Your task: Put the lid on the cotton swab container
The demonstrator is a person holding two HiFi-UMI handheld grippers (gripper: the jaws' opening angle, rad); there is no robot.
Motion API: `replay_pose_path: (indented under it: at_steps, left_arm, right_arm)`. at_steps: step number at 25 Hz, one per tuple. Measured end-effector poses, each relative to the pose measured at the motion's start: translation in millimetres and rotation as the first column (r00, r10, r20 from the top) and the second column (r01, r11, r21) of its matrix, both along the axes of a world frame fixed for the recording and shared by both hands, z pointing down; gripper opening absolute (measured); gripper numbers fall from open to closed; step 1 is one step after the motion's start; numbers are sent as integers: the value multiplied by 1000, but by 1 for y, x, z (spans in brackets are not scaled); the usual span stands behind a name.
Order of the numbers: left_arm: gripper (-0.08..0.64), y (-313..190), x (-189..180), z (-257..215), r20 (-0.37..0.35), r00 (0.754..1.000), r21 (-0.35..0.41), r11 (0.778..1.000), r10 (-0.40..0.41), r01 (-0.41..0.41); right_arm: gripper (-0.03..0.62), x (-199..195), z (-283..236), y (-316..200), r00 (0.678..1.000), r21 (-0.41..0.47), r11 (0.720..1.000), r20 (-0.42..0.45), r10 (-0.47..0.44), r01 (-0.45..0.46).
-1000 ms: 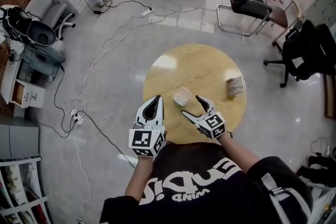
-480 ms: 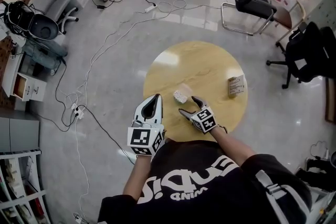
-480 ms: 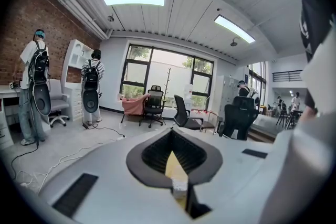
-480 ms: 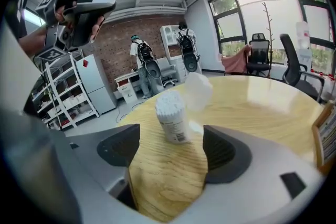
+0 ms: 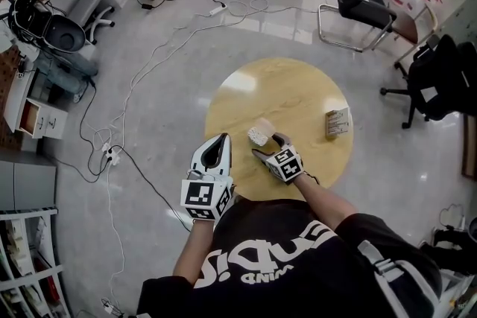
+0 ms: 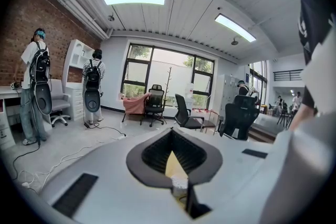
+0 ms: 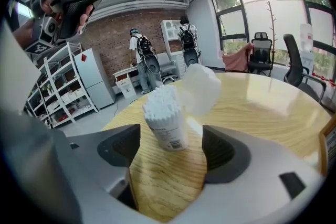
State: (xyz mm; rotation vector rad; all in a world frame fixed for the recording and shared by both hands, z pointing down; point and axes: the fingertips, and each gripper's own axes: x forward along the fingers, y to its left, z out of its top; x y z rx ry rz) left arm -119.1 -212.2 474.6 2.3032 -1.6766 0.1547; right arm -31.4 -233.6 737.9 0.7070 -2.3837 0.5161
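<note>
The cotton swab container (image 7: 165, 118) stands upright on the round wooden table (image 5: 298, 97) with its white swab tips bare. Its translucent lid (image 7: 202, 89) lies just behind it on the table. In the head view the container (image 5: 258, 135) sits near the table's front left. My right gripper (image 7: 170, 149) is open, one jaw on each side and the container just ahead of the fingertips, untouched. My left gripper (image 5: 222, 141) is shut on nothing and hangs off the table's left edge. Through the left gripper (image 6: 172, 134) only a sliver of table shows.
A small printed box (image 5: 335, 121) lies at the table's right side. Office chairs (image 5: 361, 0) stand beyond the table, and cables (image 5: 141, 86) run over the floor to the left. People with backpacks stand by the brick wall (image 7: 139, 55).
My right gripper has moved forward and to the left, closing in on the swab container. The left gripper has stayed where it was.
</note>
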Motion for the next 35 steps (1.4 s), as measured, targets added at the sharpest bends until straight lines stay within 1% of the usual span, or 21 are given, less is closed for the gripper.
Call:
replay_pose_path:
  at_steps: [6,7,10,11,13,14,15,16,19,23,28,29,31,35]
  left_arm:
    - [11,1,-3,2,2,1000,-9,1000,-3,3]
    - [11,0,-2,2,3,1000,-10,1000,-3,3]
    - [11,0,-3,2,4,1000,-12,1000,-5,5]
    - [11,0,-4,2,3,1000,-13,1000,-6,6]
    - [11,2,-8,3,0,1000,-15,1000,-8,8]
    - [11,2,-9,3,0,1000,-16,1000,-8,8]
    - [11,2,-10,4,0,1000,-16,1000,-8,8]
    - [11,1,-10,4,3,1000,-18,1000,-8,8]
    - [11,-3,-11,6,20,1000,-22,1000,-10,10]
    - [11,-6,-7,5,23,1000,-18,1000,-12,13]
    - [17,-8,-4,7,2,1000,-13,1000,7,-7]
    - [35,-9,-4,8,-2,1000,-16,1000,11,-11]
    - [105,-11,-3,10,-8,1000,-22,1000,22,-22]
    - [177,-15,-1,15,-4,999,-25,999,40,-40]
  right_arm:
    - [363,-6,4,-5,1000,-5,1000,-22,-4,4]
    - [353,-5,5,-6,1000,-4,1000,-26,-2,1]
    - [293,-4,6,-9,999,6,1000,-39,9,-9]
    - [287,-5,6,-9,999,9,1000,-43,7,-6]
    - [271,-9,7,-6,999,15,1000,-50,-8,9]
    - [254,-11,7,-4,998,20,1000,-53,-17,18]
    - [221,-12,8,-3,998,26,999,-56,-23,24]
    - [215,-13,8,-3,998,31,999,-59,-25,27]
    - [212,-13,8,-5,998,37,999,-63,-30,32]
    - [210,-9,8,-6,998,38,999,-62,-33,35]
    - [210,-10,9,-4,998,34,999,-61,-34,37]
    - [210,-9,9,-4,997,32,999,-61,-36,38]
    - [210,-9,9,-4,997,32,999,-62,-37,40]
    - [210,-10,10,-6,997,37,999,-65,-36,38]
